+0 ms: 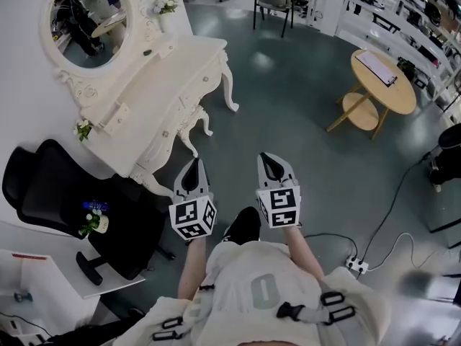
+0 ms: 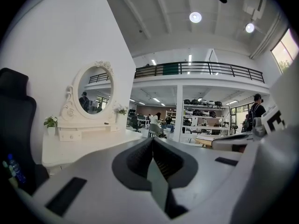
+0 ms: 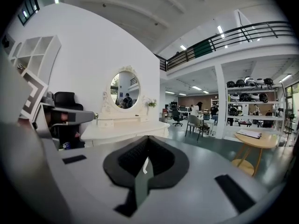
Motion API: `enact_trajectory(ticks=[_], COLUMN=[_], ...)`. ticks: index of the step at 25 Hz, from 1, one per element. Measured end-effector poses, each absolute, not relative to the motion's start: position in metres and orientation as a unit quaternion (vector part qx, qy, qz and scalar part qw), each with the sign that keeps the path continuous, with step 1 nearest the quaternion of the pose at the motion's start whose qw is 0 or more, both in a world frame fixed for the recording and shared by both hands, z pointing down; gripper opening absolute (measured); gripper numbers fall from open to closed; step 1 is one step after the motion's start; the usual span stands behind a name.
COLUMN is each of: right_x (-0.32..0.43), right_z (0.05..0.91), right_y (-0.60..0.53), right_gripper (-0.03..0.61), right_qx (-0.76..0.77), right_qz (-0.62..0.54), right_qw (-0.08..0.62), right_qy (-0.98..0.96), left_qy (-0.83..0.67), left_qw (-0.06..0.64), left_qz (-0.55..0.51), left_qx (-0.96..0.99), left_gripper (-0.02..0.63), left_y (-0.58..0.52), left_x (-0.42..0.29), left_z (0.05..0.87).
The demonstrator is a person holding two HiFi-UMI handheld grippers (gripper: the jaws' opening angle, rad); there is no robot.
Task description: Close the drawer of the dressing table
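The white dressing table (image 1: 148, 96) with its oval mirror (image 1: 88, 20) stands against the wall at the upper left. Its drawer fronts (image 1: 180, 114) with small knobs face the floor space; from here I cannot tell whether one is pulled out. Both grippers hang in front of the person, apart from the table. My left gripper (image 1: 193, 164) is shut and empty, close to the table's near leg. My right gripper (image 1: 271, 161) is shut with nothing in it. The table (image 2: 84, 146) also lies ahead to the left in the left gripper view, and further off (image 3: 124, 129) in the right gripper view.
A black office chair (image 1: 50, 193) sits left of the person, beside a white desk (image 1: 50, 272). A round wooden side table (image 1: 382, 81) stands at the right. A power strip (image 1: 356, 266) with cables lies on the grey floor at the lower right.
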State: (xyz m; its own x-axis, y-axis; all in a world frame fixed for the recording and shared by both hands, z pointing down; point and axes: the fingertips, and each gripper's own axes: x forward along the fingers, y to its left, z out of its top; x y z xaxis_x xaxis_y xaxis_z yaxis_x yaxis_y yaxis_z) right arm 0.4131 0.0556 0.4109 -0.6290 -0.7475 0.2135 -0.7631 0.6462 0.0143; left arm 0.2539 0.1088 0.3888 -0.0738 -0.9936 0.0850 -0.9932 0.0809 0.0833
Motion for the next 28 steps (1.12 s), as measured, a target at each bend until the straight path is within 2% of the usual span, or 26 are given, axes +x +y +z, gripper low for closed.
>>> enact_trajectory(ticks=[9,17,28], right_x=[0.395,0.390,0.351], right_z=[0.420,0.406,0.420], right_y=[0.041,-0.013,-0.114], right_gripper=[0.005,0.005,0.005], right_qx=[0.400,0.422,0.434], right_qz=[0.033,0.042,0.053], right_qw=[0.106,0.078,0.094], right_qy=[-0.910,-0.902,-0.894], left_qy=[-0.740,-0.728,-0.726], left_qw=[0.058,0.039,0.055], left_qz=[-0.011,-0.012,-0.019], left_qx=[0.670,0.684,0.686], left_gripper=[0.018,0.018,0.018], left_y=[0.081,0.032,-0.066], left_x=[0.237,0.230,0.177], left_z=[0.391,0.378,0.392])
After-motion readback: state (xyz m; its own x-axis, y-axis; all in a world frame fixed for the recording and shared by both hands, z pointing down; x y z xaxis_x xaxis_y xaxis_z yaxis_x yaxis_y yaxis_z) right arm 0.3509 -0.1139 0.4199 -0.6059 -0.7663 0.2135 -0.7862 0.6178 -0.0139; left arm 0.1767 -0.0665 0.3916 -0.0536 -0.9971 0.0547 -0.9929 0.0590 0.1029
